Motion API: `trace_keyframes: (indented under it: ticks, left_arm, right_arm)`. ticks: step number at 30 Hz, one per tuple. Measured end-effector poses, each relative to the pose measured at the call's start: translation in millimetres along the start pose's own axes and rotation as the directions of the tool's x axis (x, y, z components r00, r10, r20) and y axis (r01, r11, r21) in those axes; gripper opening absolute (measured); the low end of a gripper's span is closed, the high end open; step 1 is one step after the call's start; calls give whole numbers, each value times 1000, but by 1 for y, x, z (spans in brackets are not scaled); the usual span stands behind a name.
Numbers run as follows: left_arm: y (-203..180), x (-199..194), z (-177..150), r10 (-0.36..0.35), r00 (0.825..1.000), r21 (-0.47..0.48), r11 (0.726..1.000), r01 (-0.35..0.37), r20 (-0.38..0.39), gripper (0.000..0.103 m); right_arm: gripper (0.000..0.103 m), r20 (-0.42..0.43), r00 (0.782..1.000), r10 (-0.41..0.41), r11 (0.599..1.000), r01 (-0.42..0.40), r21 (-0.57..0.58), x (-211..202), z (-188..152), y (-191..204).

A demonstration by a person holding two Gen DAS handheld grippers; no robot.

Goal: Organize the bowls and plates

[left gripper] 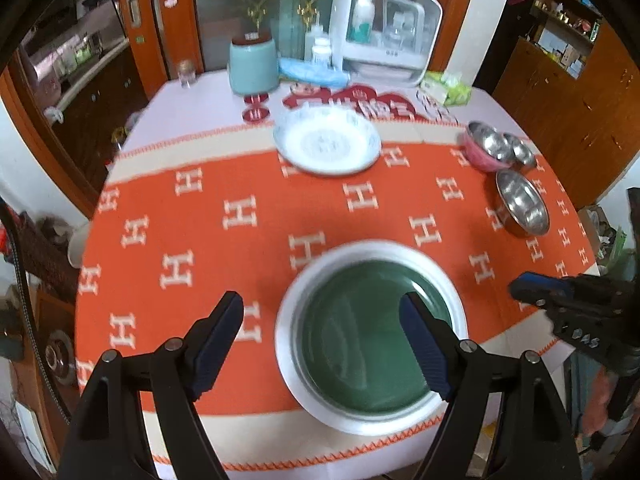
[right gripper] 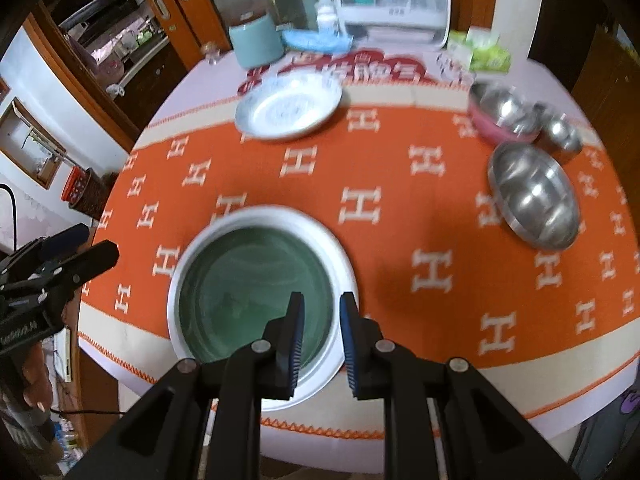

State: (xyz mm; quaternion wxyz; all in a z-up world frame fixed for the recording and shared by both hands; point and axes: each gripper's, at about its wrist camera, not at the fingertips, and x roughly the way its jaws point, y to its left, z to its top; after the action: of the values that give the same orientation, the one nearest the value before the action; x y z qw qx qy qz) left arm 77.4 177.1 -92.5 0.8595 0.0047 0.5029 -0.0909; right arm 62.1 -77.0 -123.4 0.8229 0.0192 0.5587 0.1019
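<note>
Right now your left gripper (left gripper: 322,334) hangs above the table with its jaws spread wide and empty. Your right gripper (right gripper: 322,338) has its jaws close together with a narrow gap, nothing between them. Below both, near the table's near edge, sits a green plate with a white rim (left gripper: 370,336) on the orange cloth (left gripper: 208,220). Farther off lies a white patterned plate (left gripper: 326,144). Far right stand steel bowls (right gripper: 534,196), one in a pink bowl (right gripper: 500,126).

Motion blur smears green plate (left gripper: 372,340) under the tongs; its surface detail unreadable. Right tongs' fingers (right gripper: 294,344) cover its near rim. Steel bowls (right gripper: 534,196) far right of tongs blurred. Red print (left gripper: 352,104) beyond illegible.
</note>
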Motion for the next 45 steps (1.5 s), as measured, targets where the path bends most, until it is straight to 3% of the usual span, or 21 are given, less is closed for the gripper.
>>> trace_keyframes:
  ticks: [10, 12, 14, 16, 21, 29, 37, 45]
  left_arm:
    - [12, -30, 61, 54, 992, 2, 999, -55, 111, 80]
    - [12, -33, 73, 68, 989, 5, 998, -69, 131, 80]
    - [11, -34, 86, 92, 984, 6, 996, -94, 150, 80]
    - [11, -36, 99, 111, 980, 4, 994, -113, 165, 80]
    - [14, -30, 135, 119, 976, -12, 993, -119, 183, 84]
    - [15, 12, 186, 123, 977, -22, 992, -121, 172, 94]
    - [22, 110, 220, 120, 992, -18, 993, -119, 43, 94]
    - [45, 206, 219, 84, 991, -120, 988, -96, -105, 94]
  right_arm:
    - [18, 161, 983, -85, 994, 94, -48, -67, 68, -16]
    - [23, 195, 976, -94, 993, 107, -58, -78, 84, -19]
    - [41, 229, 969, -92, 992, 110, -66, -86, 98, -21]
    - [47, 265, 960, -90, 991, 112, -71, -92, 115, -24]
    - [47, 294, 953, -66, 994, 87, -60, -88, 159, -34]
    - [47, 210, 978, -22, 997, 37, -69, -35, 210, -44]
    - [47, 40, 999, 37, 998, -34, -61, 59, 245, -46]
    - [47, -116, 990, 82, 996, -85, -22, 149, 261, -45]
